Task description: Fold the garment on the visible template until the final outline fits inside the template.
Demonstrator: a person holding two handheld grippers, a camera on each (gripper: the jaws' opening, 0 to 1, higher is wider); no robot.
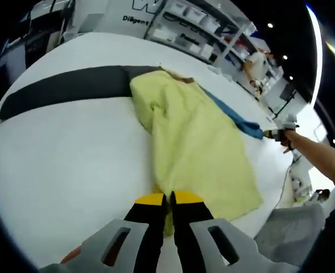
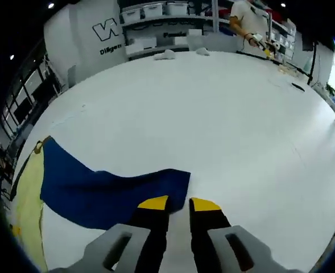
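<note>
Yellow garment [image 1: 198, 145] lies on the white bench [image 1: 70, 153], over the dark template [image 1: 65, 85]. Our left tongs [image 1: 168, 198] pinch its hem; right tongs [image 2: 178, 203] nearly closed at the blue cloth [image 2: 107, 190], grip unclear. We lift evenly, folding toward the template.

Yellow garment [image 1: 198, 142] hem hidden under left gripper [image 1: 168, 199] fingers at 6 o'clock; dark template [image 1: 65, 85] partly covered by garment; blue cloth [image 2: 99, 190] corner hidden behind right gripper [image 2: 178, 203] fingers

Left tongs [image 1: 168, 198] have yellow-tipped jaws pressed nearly together, low over the table [image 1: 70, 153]; right tongs [image 2: 178, 203] stand slightly parted, also low over the table; the person's forearm [image 1: 321, 158] reaches in holding the right tongs.
</note>
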